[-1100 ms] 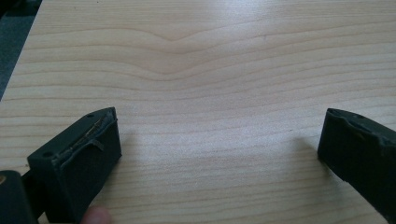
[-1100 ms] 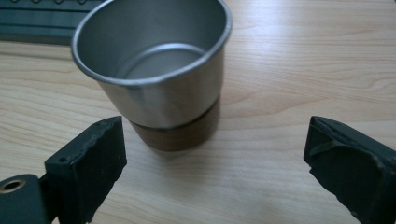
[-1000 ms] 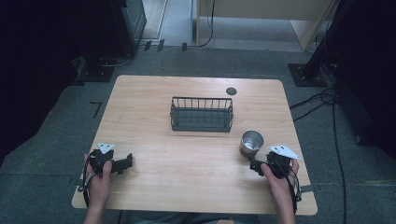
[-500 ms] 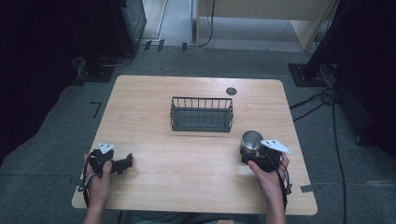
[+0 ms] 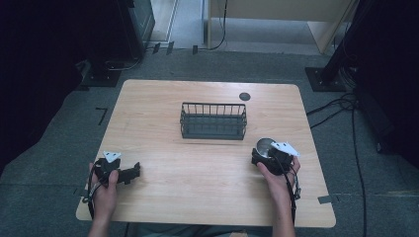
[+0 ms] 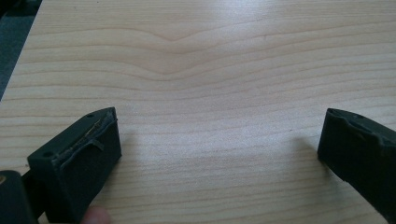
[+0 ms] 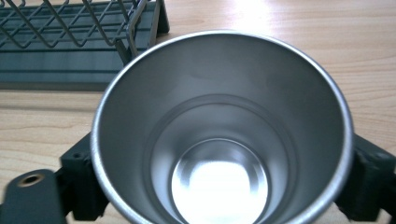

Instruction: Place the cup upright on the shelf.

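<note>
A shiny steel cup (image 5: 265, 144) stands upright on the wooden table (image 5: 197, 192), just right of the basket's front corner. My right gripper (image 5: 260, 155) reaches it from the near side. In the right gripper view the cup (image 7: 219, 130) gapes open and empty between the two black jaws of the right gripper (image 7: 224, 184), which have just been closing and now press on its sides. My left gripper (image 5: 132, 174) rests near the table's front left, pointing right. Its jaws stand wide apart over bare wood in the left gripper view (image 6: 219, 154).
A dark wire basket (image 5: 213, 121) sits empty at the table's middle, its corner close behind the cup (image 7: 56, 56). A small black disc (image 5: 244, 96) lies near the far edge. Cables and dark stands surround the table on the floor.
My right hand has moved left and forward to the cup, and its jaws have closed around it. The left hand has stayed where it was.
</note>
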`<state>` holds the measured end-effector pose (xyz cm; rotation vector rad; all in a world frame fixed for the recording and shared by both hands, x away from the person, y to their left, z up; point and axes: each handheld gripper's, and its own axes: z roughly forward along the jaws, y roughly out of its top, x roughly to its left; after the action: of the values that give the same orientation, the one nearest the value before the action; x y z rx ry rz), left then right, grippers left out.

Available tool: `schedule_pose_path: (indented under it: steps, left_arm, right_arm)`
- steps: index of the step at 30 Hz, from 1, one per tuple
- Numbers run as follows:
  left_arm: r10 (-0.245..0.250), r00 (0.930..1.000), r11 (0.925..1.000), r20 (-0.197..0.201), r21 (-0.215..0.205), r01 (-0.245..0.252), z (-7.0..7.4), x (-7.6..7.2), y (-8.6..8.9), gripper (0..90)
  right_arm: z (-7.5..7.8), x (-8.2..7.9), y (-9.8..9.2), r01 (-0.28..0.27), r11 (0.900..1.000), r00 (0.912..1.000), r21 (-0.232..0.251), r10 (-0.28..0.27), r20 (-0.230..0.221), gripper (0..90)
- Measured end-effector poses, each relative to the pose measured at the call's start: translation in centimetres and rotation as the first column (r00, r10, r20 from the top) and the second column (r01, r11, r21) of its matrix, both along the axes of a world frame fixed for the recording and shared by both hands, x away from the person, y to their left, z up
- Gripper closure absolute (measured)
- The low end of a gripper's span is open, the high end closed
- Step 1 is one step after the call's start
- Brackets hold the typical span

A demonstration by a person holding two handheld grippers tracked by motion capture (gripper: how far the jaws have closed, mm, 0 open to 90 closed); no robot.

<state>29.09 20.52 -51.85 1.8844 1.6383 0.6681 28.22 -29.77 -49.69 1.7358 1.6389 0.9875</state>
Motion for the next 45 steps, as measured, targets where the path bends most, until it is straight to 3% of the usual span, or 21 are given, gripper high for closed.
schedule_pose_path:
  steps: [4, 12, 24, 45]
  left_arm:
    - [0.0, 1.0, 1.0, 0.0, 0.0, 0.0, 0.0, 0.0, 0.0, 0.0]
    - [0.0, 1.0, 1.0, 0.0, -0.001, 0.0, 0.0, 0.0, 0.0, 0.0]
    - [0.0, 1.0, 1.0, 0.0, 0.0, 0.0, 0.0, 0.0, 0.0, 0.0]
    - [0.0, 1.0, 1.0, 0.0, 0.0, 0.0, 0.0, 0.0, 0.0, 0.0]
  right_arm:
    - [0.0, 0.0, 0.3, -0.001, 1.0, 0.9999, -0.028, 0.001, 0.012, 16.9]
    - [0.5, -0.3, 0.1, 0.005, 1.0, 0.9997, -0.005, -0.005, 0.024, 17.5]
    - [2.7, -0.6, 1.5, -0.054, 0.998, 0.9954, 0.026, 0.051, 0.081, 17.6]
    - [5.9, 0.1, 3.1, -0.097, 0.995, 0.985, -0.005, 0.097, 0.143, 17.7]
